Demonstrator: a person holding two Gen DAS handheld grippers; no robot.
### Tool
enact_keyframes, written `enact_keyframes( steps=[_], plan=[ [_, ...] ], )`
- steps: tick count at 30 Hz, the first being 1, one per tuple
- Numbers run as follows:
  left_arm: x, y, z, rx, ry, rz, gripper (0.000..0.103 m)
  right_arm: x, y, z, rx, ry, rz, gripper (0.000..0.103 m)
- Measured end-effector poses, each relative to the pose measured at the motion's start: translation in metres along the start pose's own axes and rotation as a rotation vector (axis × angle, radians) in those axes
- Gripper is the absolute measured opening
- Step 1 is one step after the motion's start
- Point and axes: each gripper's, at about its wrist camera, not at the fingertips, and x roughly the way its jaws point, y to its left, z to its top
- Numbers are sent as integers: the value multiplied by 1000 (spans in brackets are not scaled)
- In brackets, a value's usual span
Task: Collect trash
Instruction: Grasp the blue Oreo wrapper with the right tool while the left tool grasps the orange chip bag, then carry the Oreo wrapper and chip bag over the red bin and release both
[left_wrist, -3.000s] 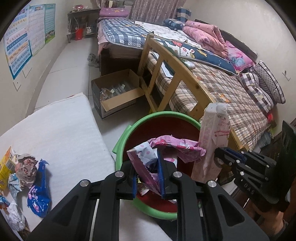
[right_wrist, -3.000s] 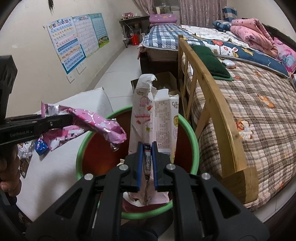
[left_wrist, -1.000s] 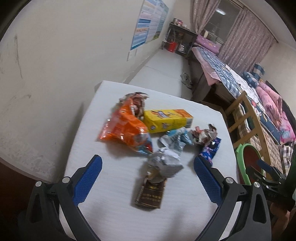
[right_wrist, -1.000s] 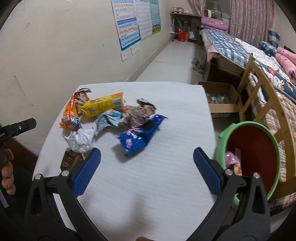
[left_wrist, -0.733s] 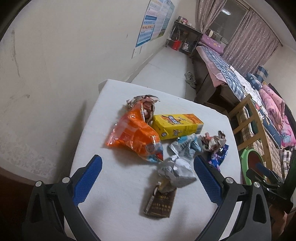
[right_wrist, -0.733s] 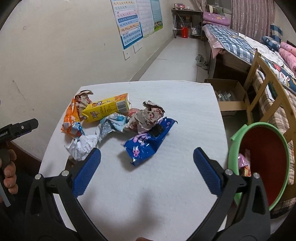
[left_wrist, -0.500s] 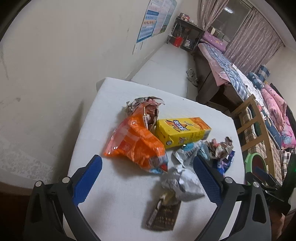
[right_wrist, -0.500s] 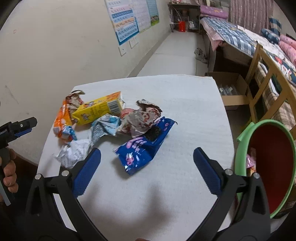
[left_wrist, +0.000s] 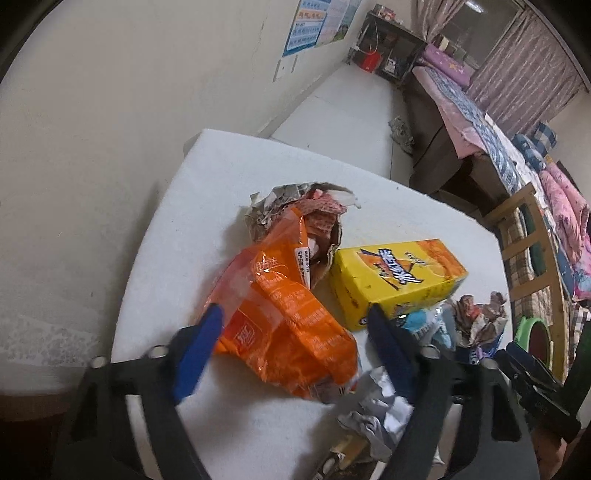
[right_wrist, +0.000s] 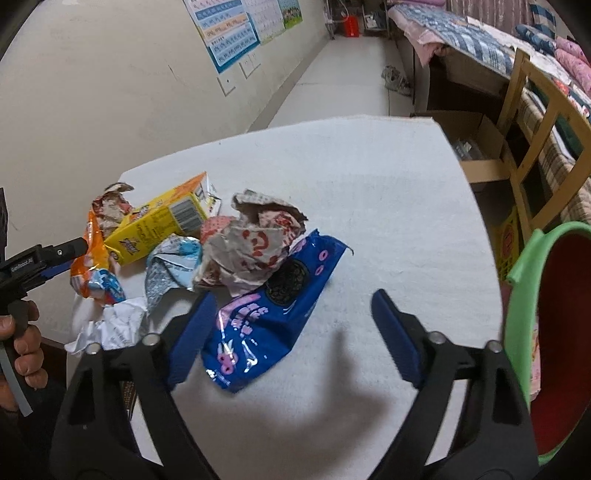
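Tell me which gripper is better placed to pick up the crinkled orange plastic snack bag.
Left. The left gripper straddles the crinkled orange plastic snack bag, jaws closing around it. The right gripper is closing over the blue cookie wrapper instead.

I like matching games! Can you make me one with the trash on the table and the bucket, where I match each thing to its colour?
Things:
1. cookie wrapper
2. juice carton
3. snack bag
4. bucket rim

Colours:
A. green
B. orange
C. blue
D. yellow

Right pairs: 1-C, 2-D, 3-B, 4-A.
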Motion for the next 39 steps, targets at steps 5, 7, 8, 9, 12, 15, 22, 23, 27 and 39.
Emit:
enact_keyframes(
  steps=[5,7,8,9,12,15,22,23,27,39],
  plan=[
    [11,2,5,10,18,-14,55,16,-7,-1,42,40,53,52],
    [13,1,6,16,20,-27,48,20,-9,-2,56,50,77,40],
    [13,1,6,16,21,-33,46,21,-9,-2,55,50,76,31],
    [13,0,6,15,22,-37,46,21,-8,-2,51,53,70,27],
    [12,1,6,12,16,-40,41,19,-7,-3,47,49,73,17],
    [9,6,5,-9,11,-52,36,13,-6,-4,44,38,70,15],
    [0,9,0,-3,3,-62,32,-3,-1,-14,16,34,63,13],
    [-2,10,-1,-5,-1,-60,23,-5,-1,-16,10,31,61,13],
    [-14,10,-6,-2,-14,-61,22,-17,4,-21,-8,20,59,12],
    [-66,-4,-30,58,-75,-58,22,-53,11,-35,-31,-15,55,12]
  ],
)
